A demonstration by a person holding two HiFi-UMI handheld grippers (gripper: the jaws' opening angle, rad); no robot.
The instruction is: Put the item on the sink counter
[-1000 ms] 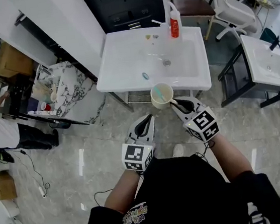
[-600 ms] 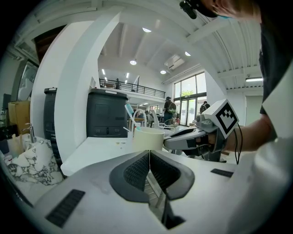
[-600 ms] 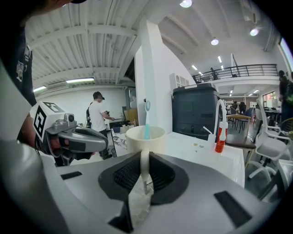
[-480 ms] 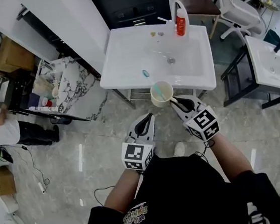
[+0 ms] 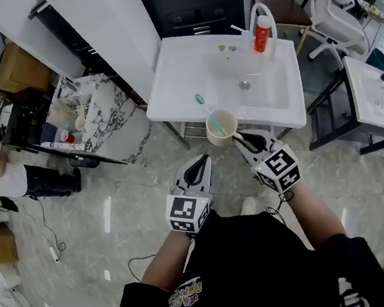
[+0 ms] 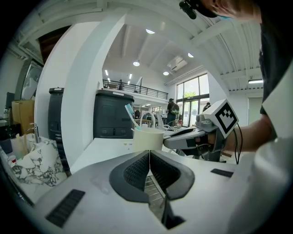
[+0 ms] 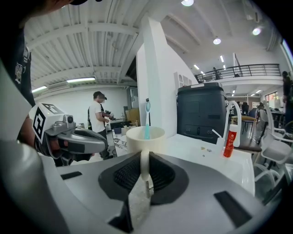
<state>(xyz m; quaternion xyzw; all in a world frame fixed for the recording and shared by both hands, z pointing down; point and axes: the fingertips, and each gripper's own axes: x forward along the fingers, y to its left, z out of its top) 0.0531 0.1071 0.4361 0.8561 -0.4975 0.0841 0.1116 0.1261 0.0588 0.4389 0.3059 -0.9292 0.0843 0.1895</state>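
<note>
At the front edge of the sink counter (image 5: 171, 93), head view: cream cup (image 5: 221, 126) w/ a toothbrush (image 5: 205, 108) in it, held up in the air by the right gripper (image 5: 240, 140), not set down. The cup overlaps the counter's front edge in that view; whether it's over the counter or just short of it, can't tell. The left gripper (image 5: 204, 160) is just beside the cup on its left, over the floor, not touching it.

Head view alone gives the layout: drain (image 5: 244, 86) mid-basin, red bottle (image 5: 262, 38) at the back right corner next to the faucet (image 5: 263, 15), a second sink (image 5: 379, 95) well off to the right, and a marble-patterned slab (image 5: 100, 115) near the counter's left edge. It doesn't show the grip itself.

Right gripper view does. The jaws are part-way apart and clamped on the cup's handle (image 7: 144, 164), pads pressing both sides. Cup upright, brush head up. Beyond it: counter top, dark cabinet (image 7: 201, 112) behind the back edge, and a person in a white shirt (image 7: 97, 116) far off at left.

Left gripper view: its jaws are together, tips meeting, nothing btwn them. Cup shows past the tips, w/ the right gripper reaching in from the right, a side-on look the other views don't give.
</note>
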